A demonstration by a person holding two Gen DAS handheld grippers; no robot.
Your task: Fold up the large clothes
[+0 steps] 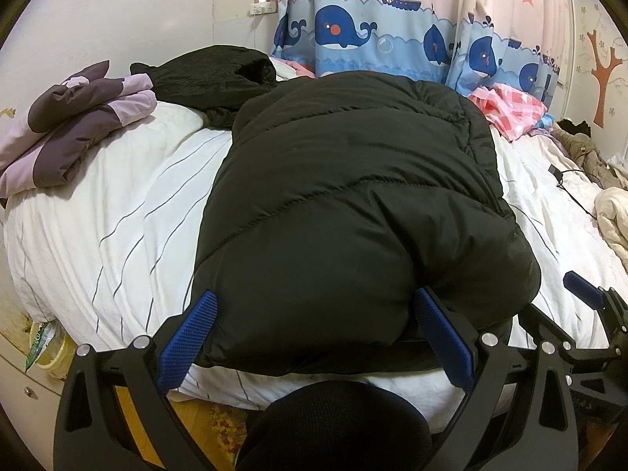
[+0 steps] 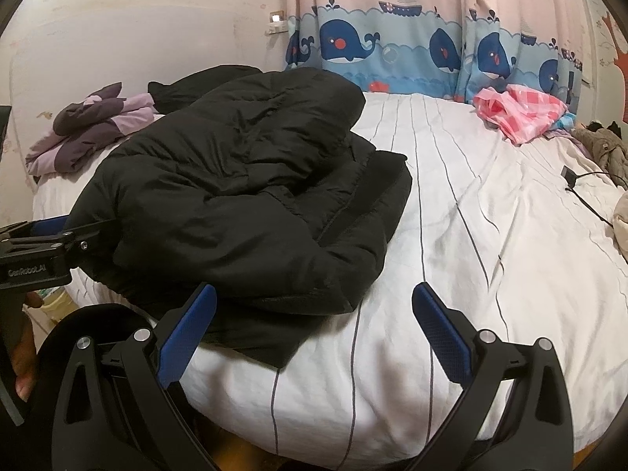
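- The black puffer jacket (image 1: 353, 204) lies folded into a thick bundle on the white striped bed (image 1: 117, 212), toward the near edge and left of the bed's middle in the right wrist view.
- The left claw (image 1: 314, 337) is spread wide, its two blue pads (image 1: 188, 337) standing on either side of the jacket's near end; the right pad looks pressed against the padded fabric, though the contact is hard to confirm from this angle.
- Nothing is pinched between the left claw's pads; the jacket's bulge simply fills the gap.
- The right claw (image 2: 314, 333) is also wide open and grips nothing; its left pad (image 2: 188, 337) sits just beside or over the jacket's near hem, its right pad over bare sheet.
- In the left wrist view the right claw shows at the right edge, just beside the jacket's near right corner.
- A purple and lilac garment (image 1: 78, 125) lies folded at the far left of the bed, with another black garment (image 1: 212, 74) behind the jacket.
- Pink checked cloth (image 2: 522, 112) sits at the far right, below the whale-print curtain (image 2: 392, 39).
- A black cable (image 2: 585, 192) runs across the sheet at right.
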